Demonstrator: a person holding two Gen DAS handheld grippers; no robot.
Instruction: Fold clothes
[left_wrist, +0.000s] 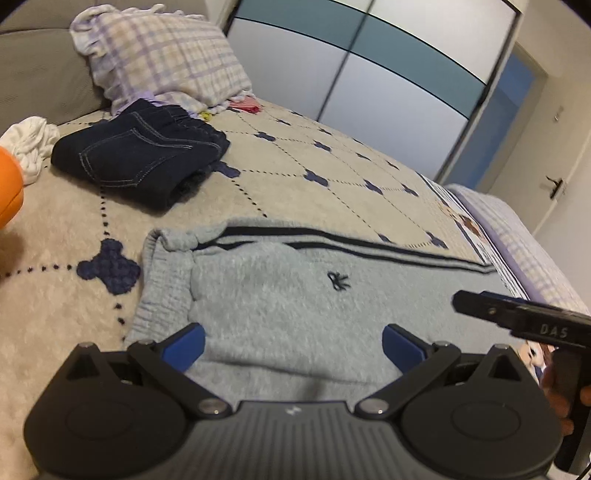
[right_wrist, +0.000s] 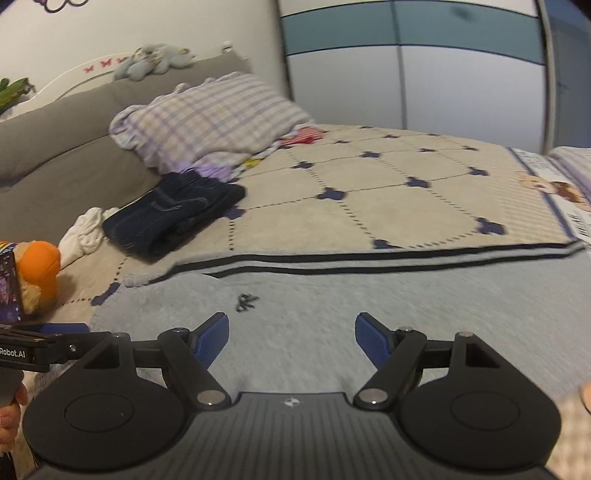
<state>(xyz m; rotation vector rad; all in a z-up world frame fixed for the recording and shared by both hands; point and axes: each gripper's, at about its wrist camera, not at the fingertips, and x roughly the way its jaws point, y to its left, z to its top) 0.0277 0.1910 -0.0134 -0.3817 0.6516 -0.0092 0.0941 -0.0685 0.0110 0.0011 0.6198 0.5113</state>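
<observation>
I had the left gripper (left_wrist: 293, 345) spread wide above the near edge of the gray sweater (left_wrist: 314, 295), gripping nothing, and the right gripper (right_wrist: 291, 341) stood just as wide over the same sweater, also empty. The sweater lay flat on the bed (left_wrist: 314, 166). Folded jeans (left_wrist: 140, 158) sat at ten o'clock from it, a plaid pillow (left_wrist: 162, 55) beyond them.

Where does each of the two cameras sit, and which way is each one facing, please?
Left wrist: behind the open left gripper, facing across the grey sweater toward the wardrobe; the right gripper's finger shows at right.
Right wrist: behind the open right gripper, over the same sweater, facing the headboard; the left gripper's finger shows at left.
Shared: sweater, folded jeans, checked pillow.
</observation>
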